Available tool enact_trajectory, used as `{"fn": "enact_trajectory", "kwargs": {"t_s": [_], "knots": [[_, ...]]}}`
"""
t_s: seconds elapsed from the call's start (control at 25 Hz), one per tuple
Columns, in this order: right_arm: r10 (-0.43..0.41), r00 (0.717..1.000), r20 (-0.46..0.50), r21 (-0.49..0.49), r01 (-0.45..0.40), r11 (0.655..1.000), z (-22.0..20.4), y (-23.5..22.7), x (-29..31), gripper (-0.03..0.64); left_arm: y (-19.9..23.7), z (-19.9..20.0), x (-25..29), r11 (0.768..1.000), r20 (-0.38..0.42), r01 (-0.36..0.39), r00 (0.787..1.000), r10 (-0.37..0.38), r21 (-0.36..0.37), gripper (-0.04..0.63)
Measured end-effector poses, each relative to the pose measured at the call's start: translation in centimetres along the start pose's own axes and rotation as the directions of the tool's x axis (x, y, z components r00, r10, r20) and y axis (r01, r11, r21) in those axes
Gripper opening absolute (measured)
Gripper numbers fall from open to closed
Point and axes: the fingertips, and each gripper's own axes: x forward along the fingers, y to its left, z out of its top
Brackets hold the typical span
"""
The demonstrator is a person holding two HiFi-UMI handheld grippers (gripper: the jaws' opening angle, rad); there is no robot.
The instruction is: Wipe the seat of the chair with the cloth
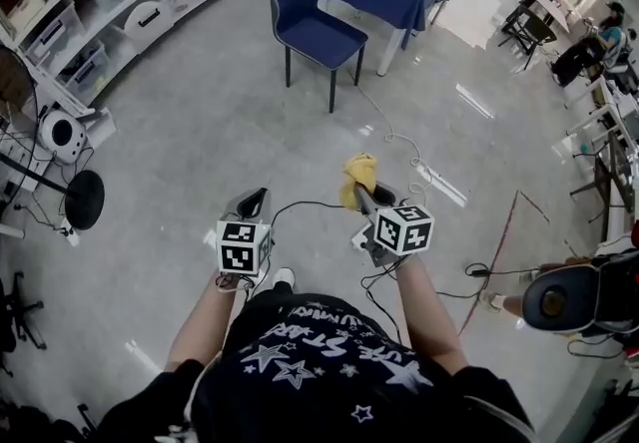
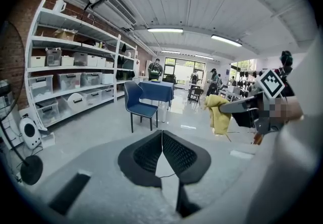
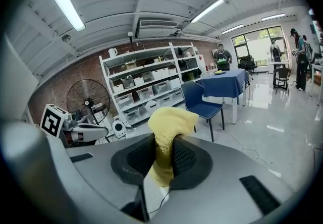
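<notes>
So, step: approach, chair (image 2: 136,99) well ahead of both jaws.
Right gripper (image 3: 162,142): clamped on cloth (image 3: 170,117).
Left gripper (image 2: 162,141): jaws together, empty.
Next: reach seat (image 1: 321,37).

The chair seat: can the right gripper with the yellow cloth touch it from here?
Probably not yet: the chair seat stands far ahead of the right gripper, but the floor between looks passable.

The left gripper (image 1: 255,204) and right gripper (image 1: 361,194) are grey shells with black ribbed pads (image 2: 146,155) at the jaws. Behind these, each carries a white cube (image 1: 243,246) of black square markers. Thin black cables (image 1: 303,204) run beside them. The shirt (image 1: 319,361) is black and short-sleeved, with white stars and lettering.
</notes>
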Motion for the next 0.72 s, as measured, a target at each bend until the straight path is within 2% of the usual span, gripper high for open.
{"fn": "enact_trajectory", "kwargs": {"t_s": [0.32,0.56,0.72], "knots": [[-0.082,0.996,0.030,0.010,0.082,0.997,3.6,0.1,5.7,0.064,7.4,2.9,3.2,0.999,0.024,0.041,0.999,-0.041,-0.002,0.020],[-0.105,0.994,-0.029,0.012,0.105,0.994,4.0,-1.5,8.6,0.066,9.9,3.9,5.9,0.998,0.007,0.055,0.998,-0.055,-0.035,0.020],[-0.096,0.995,-0.036,0.018,0.097,0.995,5.4,-3.8,11.6,0.066,11.0,4.5,8.4,0.998,-0.008,0.046,0.999,-0.046,-0.051,0.020]]}}
